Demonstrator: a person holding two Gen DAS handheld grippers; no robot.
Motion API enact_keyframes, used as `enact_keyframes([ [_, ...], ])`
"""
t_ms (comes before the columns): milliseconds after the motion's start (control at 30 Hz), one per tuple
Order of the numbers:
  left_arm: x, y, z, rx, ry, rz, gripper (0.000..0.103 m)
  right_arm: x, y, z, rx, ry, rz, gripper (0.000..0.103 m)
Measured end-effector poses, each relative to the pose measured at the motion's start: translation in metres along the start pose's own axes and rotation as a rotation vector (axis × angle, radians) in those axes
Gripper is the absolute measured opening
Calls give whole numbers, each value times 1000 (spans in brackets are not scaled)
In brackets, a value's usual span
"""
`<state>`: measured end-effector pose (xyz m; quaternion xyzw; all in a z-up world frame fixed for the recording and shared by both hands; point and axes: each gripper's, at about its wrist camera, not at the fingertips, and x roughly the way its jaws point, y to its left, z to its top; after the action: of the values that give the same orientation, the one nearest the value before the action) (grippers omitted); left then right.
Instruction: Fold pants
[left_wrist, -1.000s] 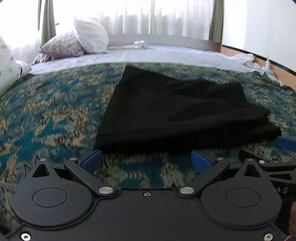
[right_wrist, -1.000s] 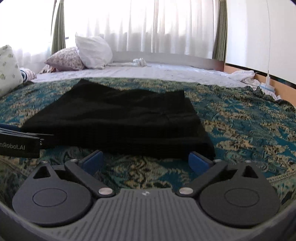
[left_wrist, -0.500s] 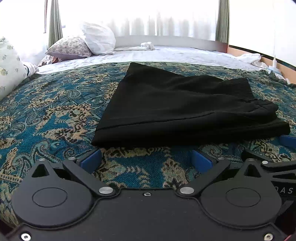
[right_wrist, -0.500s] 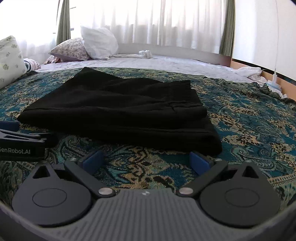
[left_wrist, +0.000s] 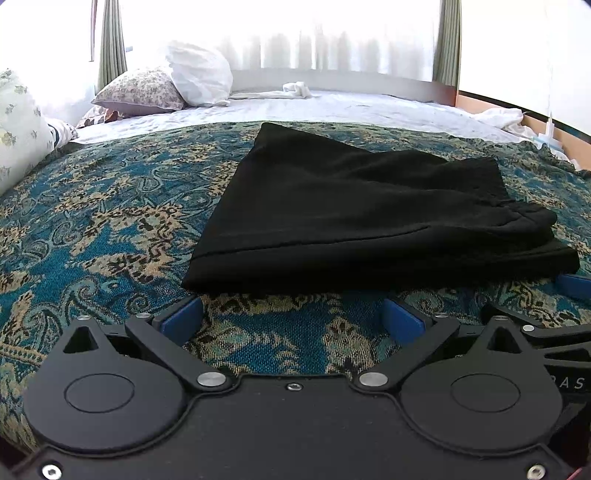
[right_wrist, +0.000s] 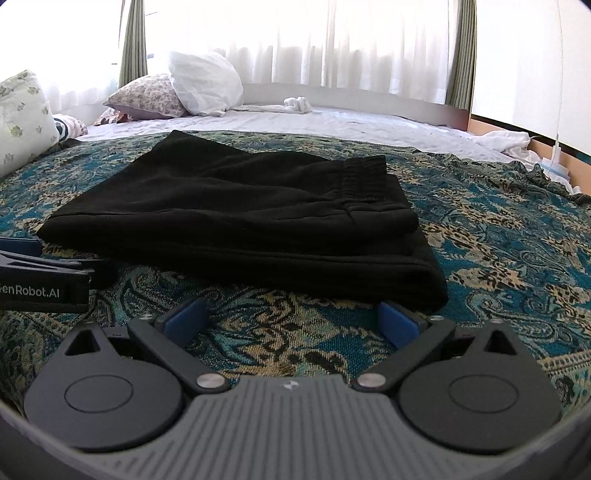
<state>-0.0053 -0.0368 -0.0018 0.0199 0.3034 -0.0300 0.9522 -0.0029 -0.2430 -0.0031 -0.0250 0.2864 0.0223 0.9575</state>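
Note:
Black pants (left_wrist: 354, 218) lie folded in a flat stack on a blue and tan patterned bedspread (left_wrist: 110, 229). In the right wrist view the pants (right_wrist: 236, 218) show their elastic waistband at the right end. My left gripper (left_wrist: 291, 319) is open, just short of the stack's near edge, with nothing between its blue pads. My right gripper (right_wrist: 291, 319) is also open and empty, close to the near right corner of the pants. The left gripper's side (right_wrist: 40, 280) shows at the left edge of the right wrist view.
Pillows (left_wrist: 195, 83) lean at the far left of the bed, by a curtained window. A white sheet (left_wrist: 332, 107) covers the bed beyond the bedspread, with a small white cloth (left_wrist: 297, 88) on it. Crumpled white fabric (right_wrist: 506, 142) lies at the far right edge.
Both grippers have drawn back a little from the pants and risen, so more bedspread shows in front of the stack. The pants have not moved. Both jaws stay open.

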Motion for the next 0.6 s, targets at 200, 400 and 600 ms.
enact_keyframes([
  [200,1,2,1,-11,9,-9,103,1,-1,0,-2,3,3,103],
  [400,2,2,1,-10,11,-7,103,1,-1,0,-3,4,4,103],
  [600,3,2,1,-9,11,-7,103,1,-1,0,-3,4,5,103],
])
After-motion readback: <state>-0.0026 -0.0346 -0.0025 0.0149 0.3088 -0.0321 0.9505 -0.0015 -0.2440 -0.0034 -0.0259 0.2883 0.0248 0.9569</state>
